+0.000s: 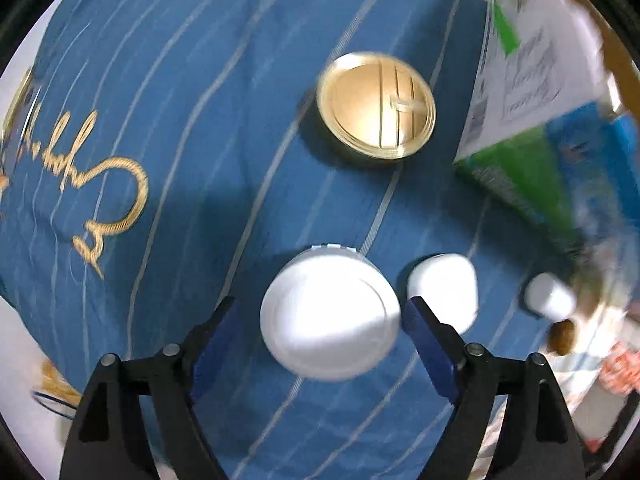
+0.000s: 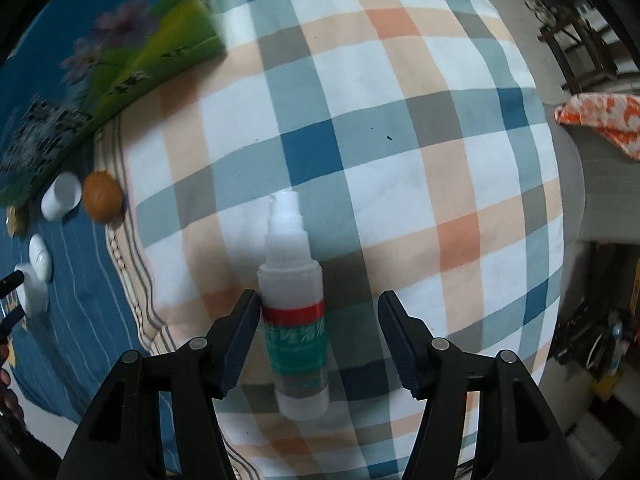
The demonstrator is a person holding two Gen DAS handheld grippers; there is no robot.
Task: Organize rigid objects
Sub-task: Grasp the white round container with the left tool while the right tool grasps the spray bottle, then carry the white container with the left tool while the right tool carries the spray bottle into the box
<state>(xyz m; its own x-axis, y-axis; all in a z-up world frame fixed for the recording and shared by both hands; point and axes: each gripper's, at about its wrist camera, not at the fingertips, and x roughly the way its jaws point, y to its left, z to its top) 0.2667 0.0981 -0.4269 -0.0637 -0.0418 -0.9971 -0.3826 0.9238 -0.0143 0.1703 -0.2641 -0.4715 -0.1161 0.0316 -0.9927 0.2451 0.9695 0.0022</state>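
**Both grippers spread over their targets**

The left gripper is spread wide around a round white jar on the blue striped cloth, a gold tin beyond. The right gripper (fingers also apart) straddles a spray bottle lying on the checked cloth, left pad touching it.

Cloth: gold embroidered script at the left of the left wrist view, not legible.
Gold lid: raised line emblem, no letters to read.
Box: blurred print and handwriting-like lines at upper right, unreadable.
Bottle: red band over a green label with white Chinese characters, too blurred to read.
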